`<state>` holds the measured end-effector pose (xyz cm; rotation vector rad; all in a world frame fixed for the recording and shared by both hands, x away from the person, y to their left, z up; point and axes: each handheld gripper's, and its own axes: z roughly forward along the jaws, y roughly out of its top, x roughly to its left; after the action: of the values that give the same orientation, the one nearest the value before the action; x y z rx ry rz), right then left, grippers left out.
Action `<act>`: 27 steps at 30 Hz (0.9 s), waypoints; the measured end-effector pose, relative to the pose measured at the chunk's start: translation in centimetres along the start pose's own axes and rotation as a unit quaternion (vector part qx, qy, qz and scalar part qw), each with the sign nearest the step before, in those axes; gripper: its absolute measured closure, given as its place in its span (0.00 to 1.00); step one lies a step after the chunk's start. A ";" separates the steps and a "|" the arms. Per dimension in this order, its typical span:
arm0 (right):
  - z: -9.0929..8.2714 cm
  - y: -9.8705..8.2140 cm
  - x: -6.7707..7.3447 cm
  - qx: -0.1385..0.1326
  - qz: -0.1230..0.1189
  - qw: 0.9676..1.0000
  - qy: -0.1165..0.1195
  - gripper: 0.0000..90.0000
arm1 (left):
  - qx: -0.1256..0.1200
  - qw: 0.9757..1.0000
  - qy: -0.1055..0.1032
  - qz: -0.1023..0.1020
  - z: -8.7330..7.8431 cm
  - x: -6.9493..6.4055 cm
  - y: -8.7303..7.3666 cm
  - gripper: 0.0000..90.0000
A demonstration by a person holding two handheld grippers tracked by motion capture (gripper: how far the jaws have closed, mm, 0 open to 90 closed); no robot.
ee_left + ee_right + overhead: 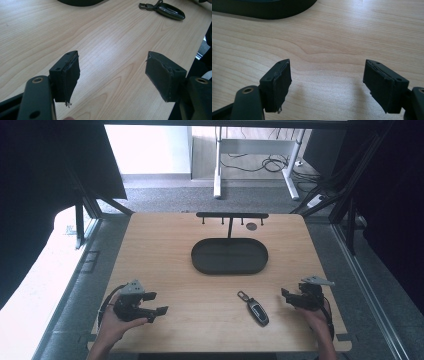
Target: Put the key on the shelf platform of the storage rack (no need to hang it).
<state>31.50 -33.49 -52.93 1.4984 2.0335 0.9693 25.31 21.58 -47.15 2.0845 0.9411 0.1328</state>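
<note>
A black car key fob (257,310) with a metal clip lies flat on the wooden table (165,250), near the front and right of centre. My left gripper (156,303) sits at the front left, open and holding nothing, pointing right towards the fob. In the left gripper view the fob (170,11) lies far ahead at the upper right, beyond the open jaws of the left gripper (112,55). My right gripper (286,296) rests at the front right, a little right of the fob, open with nothing between its jaws. The right gripper (327,61) faces bare wood.
A black oval tray (229,256) stands at the table's centre; its rim (267,10) shows ahead of the right gripper. Behind it rises a black T-shaped hook stand (231,215), with a small dark disc (251,226) beside it. Dark frame posts flank the table.
</note>
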 end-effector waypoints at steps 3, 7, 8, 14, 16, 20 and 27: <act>0.0 -0.1 0.0 -0.001 0.004 1.000 0.001 0.26 | 0.000 1.000 0.000 0.000 -0.1 0.0 0.0 0.31; -0.2 0.0 -0.1 -0.008 0.008 1.000 0.005 0.26 | 0.002 1.000 0.000 -0.002 0.0 0.1 0.0 0.31; -0.3 0.0 -0.2 -0.008 0.009 1.000 0.006 0.26 | 0.003 1.000 -0.001 -0.001 0.0 0.1 0.0 0.31; -0.7 0.1 -0.5 -0.006 0.011 1.000 0.007 0.30 | 0.003 1.000 -0.001 -0.002 0.0 0.1 0.0 0.31; -0.8 0.4 -0.4 -0.004 0.011 1.000 0.011 0.32 | 0.001 1.000 -0.001 -0.002 0.0 0.0 0.0 0.31; -1.0 1.0 -0.1 0.000 0.010 1.000 0.024 0.35 | 0.001 1.000 -0.001 -0.001 -0.1 -0.1 0.1 0.31; -2.6 2.6 1.2 0.031 -0.044 0.998 0.037 0.37 | 0.005 1.000 -0.006 -0.001 0.0 -0.2 0.1 0.32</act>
<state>30.98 -32.67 -49.15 1.4092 2.1813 0.9487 25.21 21.44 -47.04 2.0919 0.9387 0.1150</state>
